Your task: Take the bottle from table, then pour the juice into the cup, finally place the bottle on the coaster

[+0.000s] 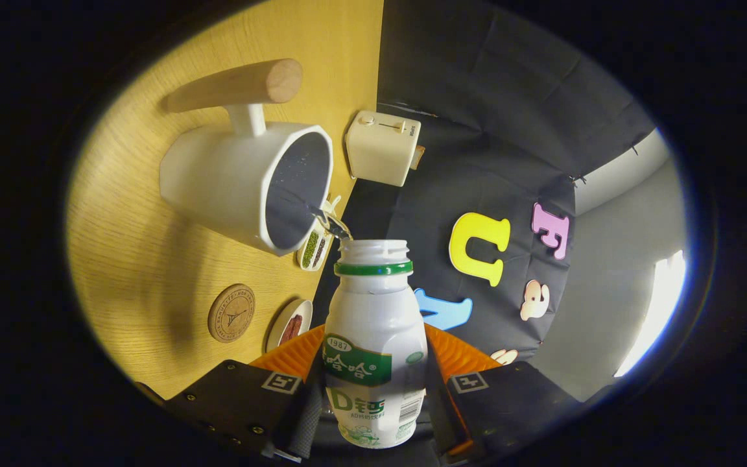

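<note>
- The gripper [373, 395] clenches the bottle [373, 337] between both fingers (cap off).
- Bottle tipped, long axis running away from the fingers, mouth aimed at the cup [250, 178]; liquid streams in.
- Coaster [231, 312] lies nearer, on the table [127, 259].

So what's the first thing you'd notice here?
The white bottle first: it sits clamped between the two jaws, cap off, tipped so a thin stream runs from its mouth into the white cup just beyond it. Next the cup's long wooden handle catches the eye. Beside the cup on the wooden table lies a round coaster, nothing on it yet.
</note>
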{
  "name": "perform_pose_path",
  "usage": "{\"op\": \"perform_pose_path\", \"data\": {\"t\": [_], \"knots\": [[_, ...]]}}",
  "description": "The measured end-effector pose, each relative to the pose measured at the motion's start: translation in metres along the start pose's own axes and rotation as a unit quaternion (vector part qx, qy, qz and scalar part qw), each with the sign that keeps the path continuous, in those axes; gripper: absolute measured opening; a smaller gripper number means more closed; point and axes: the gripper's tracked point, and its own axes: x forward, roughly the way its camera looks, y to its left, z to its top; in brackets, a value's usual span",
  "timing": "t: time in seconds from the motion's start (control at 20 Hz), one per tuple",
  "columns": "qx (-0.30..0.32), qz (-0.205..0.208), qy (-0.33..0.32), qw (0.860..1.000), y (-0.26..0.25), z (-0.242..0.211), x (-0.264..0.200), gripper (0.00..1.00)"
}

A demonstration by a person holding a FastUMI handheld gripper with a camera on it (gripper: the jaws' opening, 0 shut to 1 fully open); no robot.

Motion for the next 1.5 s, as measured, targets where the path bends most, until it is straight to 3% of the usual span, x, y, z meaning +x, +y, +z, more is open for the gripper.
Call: {"op": "perform_pose_path", "data": {"t": [1.5], "knots": [[-0.084, 0.048, 0.012, 0.995, 0.014, 0.008, 0.007, 0.69]]}}
